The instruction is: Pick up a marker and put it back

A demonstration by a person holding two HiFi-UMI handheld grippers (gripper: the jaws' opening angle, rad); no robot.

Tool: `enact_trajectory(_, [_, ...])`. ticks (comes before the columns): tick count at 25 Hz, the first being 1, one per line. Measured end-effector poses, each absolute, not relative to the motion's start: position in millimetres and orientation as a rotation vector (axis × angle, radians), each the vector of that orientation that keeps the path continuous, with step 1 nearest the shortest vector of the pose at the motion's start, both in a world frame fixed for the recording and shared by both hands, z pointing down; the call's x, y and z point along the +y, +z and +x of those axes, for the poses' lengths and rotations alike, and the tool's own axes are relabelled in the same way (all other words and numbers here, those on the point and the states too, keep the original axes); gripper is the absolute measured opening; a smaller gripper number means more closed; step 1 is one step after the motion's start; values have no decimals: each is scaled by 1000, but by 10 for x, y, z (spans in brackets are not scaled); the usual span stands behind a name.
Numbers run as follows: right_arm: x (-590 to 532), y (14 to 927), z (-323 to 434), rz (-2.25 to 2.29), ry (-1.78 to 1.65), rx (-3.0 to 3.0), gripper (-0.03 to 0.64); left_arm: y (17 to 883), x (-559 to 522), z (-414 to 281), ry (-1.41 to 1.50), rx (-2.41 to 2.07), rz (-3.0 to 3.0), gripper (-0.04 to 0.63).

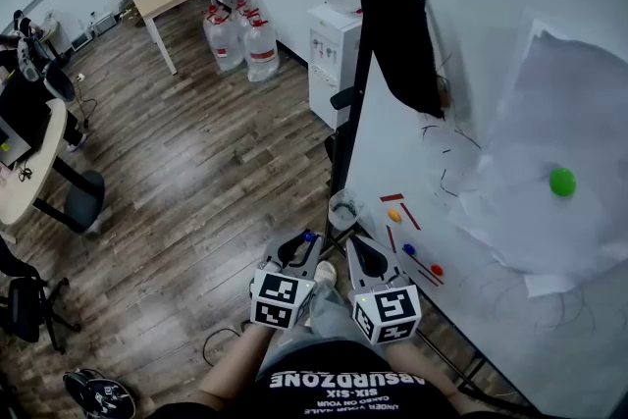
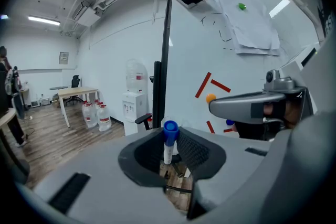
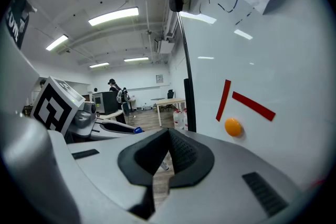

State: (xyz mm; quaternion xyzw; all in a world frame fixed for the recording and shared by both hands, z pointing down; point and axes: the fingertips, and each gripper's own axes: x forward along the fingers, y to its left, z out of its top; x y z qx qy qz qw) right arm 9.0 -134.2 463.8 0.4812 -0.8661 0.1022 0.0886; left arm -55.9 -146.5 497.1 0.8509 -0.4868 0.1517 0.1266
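Just off the whiteboard's [image 1: 510,44] lower edge, on its frame-post side: both your grippers side by side, pointing slightly down.

- Marker [image 2: 168,143]: white barrel, blue cap up, standing near upright between the jaws of your left gripper [image 2: 170,138]. The cap pokes above the jaw tips. In the head view the cap [image 1: 309,236] shows at the gripper's nose, left of the board edge and not touching the board.
- Left gripper: jaws partly closed, pads pinching the marker barrel on both sides. Nothing else touched.
- Right gripper [image 3: 169,135]: jaws brought together at the tips, nothing between them. It sits just beside the left one, nearer the board, near an orange magnet [image 3: 233,127] and two red strips [image 3: 252,104].
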Motion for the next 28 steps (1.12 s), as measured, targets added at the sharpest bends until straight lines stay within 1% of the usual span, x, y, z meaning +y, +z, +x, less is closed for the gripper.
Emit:
enact_trajectory(9, [-1337,4658,115,1445,315,-2571,-2,4971,-1471,-555,442,-1413,2479,80])
enact_trajectory(17, [-1347,4655,145,1466,319,-2566,-2,4804,-1515,-594,400,-1437,2498,80])
enact_trajectory(28, [-1362,4638,105,1461,317,-2569,-2,4346,-1547,-727,232,-1486,2525,80])
